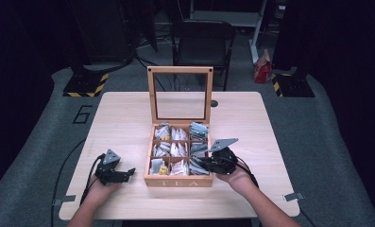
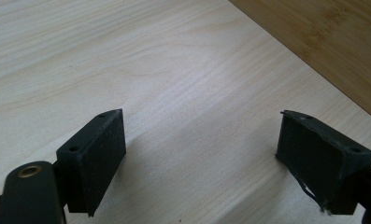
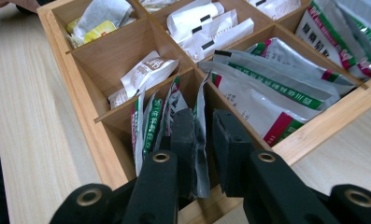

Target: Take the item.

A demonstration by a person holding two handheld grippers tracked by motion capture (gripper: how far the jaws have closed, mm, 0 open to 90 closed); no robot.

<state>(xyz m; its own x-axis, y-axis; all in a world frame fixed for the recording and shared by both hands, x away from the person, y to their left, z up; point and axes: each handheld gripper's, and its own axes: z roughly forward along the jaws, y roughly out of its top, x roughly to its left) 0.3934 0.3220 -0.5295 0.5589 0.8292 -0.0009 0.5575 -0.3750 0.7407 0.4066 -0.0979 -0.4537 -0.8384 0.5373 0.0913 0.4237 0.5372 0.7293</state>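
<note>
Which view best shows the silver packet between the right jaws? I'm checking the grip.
The right gripper view: the silver packet stands close between the jaws. The high view shows it tiny; the left gripper view faces bare table.

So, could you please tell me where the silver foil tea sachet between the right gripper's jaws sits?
In the right gripper view, the silver foil tea sachet stands upright in the wooden tea box's near right corner compartment, between the right hand-held gripper's jaws.

silver tea sachet (image 3: 201, 140); upright; tea box (image 3: 87, 122) near corner compartment
</note>
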